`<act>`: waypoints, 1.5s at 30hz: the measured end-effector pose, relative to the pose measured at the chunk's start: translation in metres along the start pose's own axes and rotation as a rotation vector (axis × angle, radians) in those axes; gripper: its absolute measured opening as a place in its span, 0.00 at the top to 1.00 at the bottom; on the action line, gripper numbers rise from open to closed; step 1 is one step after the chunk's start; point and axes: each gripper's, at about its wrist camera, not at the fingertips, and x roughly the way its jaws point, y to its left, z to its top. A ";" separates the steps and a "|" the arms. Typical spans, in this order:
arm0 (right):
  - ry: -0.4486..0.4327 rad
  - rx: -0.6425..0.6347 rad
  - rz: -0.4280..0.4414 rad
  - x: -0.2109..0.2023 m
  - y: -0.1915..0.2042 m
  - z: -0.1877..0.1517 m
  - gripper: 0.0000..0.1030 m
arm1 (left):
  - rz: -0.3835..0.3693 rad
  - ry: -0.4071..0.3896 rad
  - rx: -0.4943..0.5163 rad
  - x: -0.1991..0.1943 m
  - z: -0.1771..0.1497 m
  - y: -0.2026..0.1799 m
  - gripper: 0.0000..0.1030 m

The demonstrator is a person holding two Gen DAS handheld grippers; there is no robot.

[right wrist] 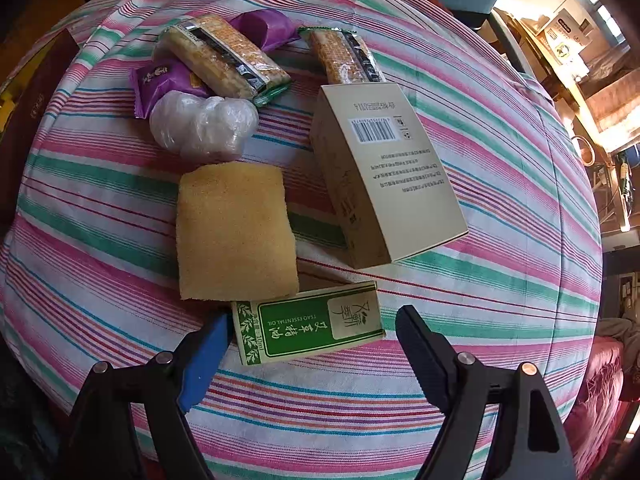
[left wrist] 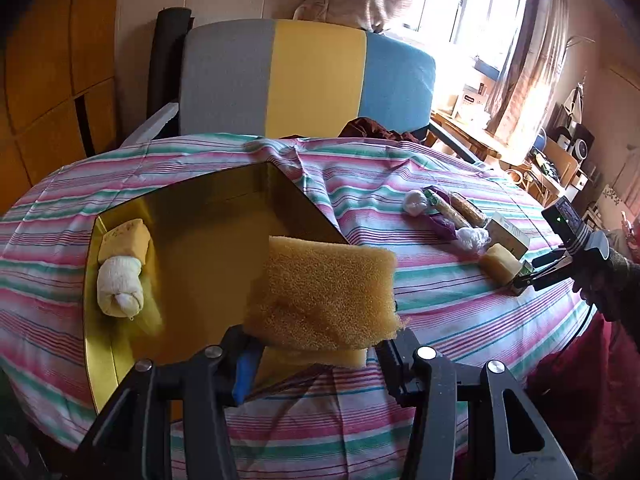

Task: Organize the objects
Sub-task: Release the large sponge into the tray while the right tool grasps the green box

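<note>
Yellow sponge is clamped between the jaws of the left gripper, held above the near right edge of a gold tray. The tray lies on a striped cloth. At the tray's far left end rest a yellow block and a rolled white sock, touching each other.

The right gripper points steeply down at the cloth, jaws apart. A small green box lies flat between the fingertips; the blue-padded finger stands just beside its left end, and the black finger is clear of its right end. No pad presses on the box.

A second sponge lies just beyond the green box, touching its far edge. To its right lies a beige carton, barcode face up. Farther away: a clear plastic bundle, a purple packet and two snack bars.

In the left view, the right gripper appears at the far right, held by a hand.
</note>
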 end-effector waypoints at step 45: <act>-0.421 -0.050 0.276 -0.059 0.180 0.022 0.28 | 0.370 0.133 -0.215 0.041 -0.010 0.136 0.37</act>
